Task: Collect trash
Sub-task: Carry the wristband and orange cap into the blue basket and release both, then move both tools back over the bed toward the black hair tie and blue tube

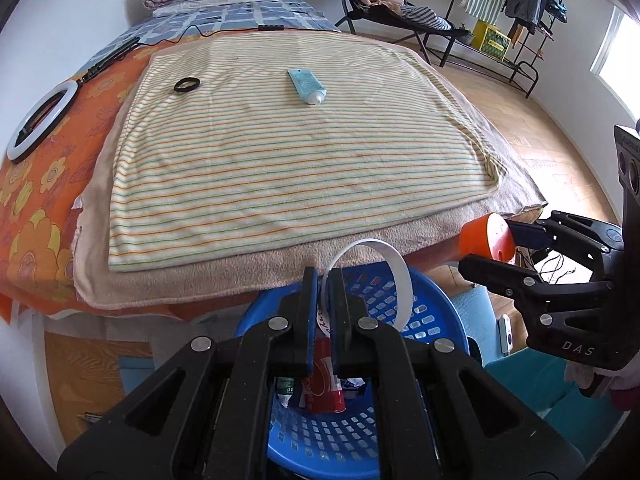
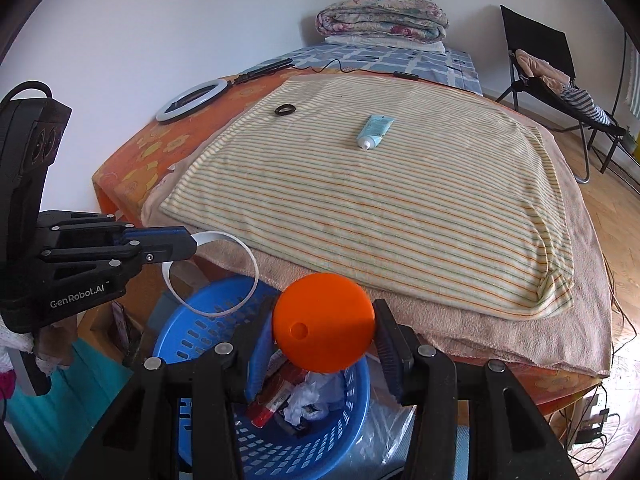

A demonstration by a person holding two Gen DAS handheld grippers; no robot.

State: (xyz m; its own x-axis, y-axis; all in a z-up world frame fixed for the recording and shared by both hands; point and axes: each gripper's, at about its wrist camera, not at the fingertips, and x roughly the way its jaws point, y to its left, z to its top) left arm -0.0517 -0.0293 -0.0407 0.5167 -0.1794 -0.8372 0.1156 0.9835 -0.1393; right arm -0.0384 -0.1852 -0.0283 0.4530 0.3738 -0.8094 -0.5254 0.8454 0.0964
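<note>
My left gripper (image 1: 325, 276) is shut on a white plastic ring band (image 1: 396, 264) and holds it over the blue basket (image 1: 436, 300); it also shows in the right wrist view (image 2: 194, 246) with the ring band (image 2: 248, 264). My right gripper (image 2: 324, 320) is shut on an orange round cup (image 2: 324, 334) above the basket (image 2: 188, 332); it shows in the left wrist view (image 1: 508, 244) with the cup (image 1: 486, 238). The basket holds a red packet (image 1: 324, 384) and crumpled wrappers (image 2: 312, 396). A light blue tube (image 1: 307, 86) and a black ring (image 1: 187, 84) lie on the striped cloth.
The striped cloth (image 2: 380, 200) lies on a beige towel (image 2: 460, 328) over an orange flowered bed. A ring light (image 1: 40, 120) and cable lie at the far left. A folded quilt (image 2: 380, 20) sits at the head. A black chair (image 2: 536, 64) and clothes rack (image 1: 500, 20) stand on the wooden floor.
</note>
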